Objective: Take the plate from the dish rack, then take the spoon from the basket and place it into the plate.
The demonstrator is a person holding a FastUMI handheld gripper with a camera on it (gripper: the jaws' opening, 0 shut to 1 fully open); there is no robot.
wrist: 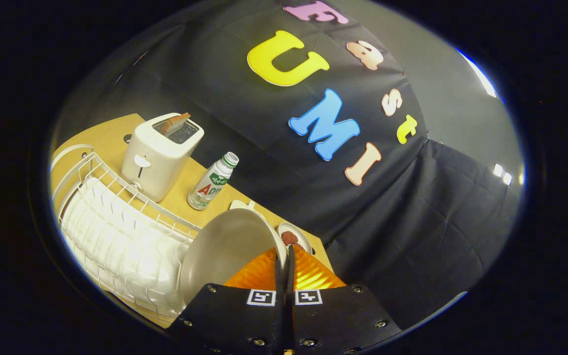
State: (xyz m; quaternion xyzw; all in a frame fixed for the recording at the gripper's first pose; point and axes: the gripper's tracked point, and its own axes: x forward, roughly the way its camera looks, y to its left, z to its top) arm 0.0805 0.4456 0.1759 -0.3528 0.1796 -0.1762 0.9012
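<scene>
Above the dish rack (116, 231), the plate (225, 251) is being held by its rim between the closed fingers of the gripper (284, 256), lifted clear; the spoon is yet to be fetched.

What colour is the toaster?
The toaster is white or cream, seen in the gripper view, beyond the dish rack.

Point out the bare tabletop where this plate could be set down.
The hand-held gripper is shut on the plate. Bare wood shows between the toaster and bottle, and behind the toaster at the table corner. It is crowded by the dish rack and small bowl.
</scene>
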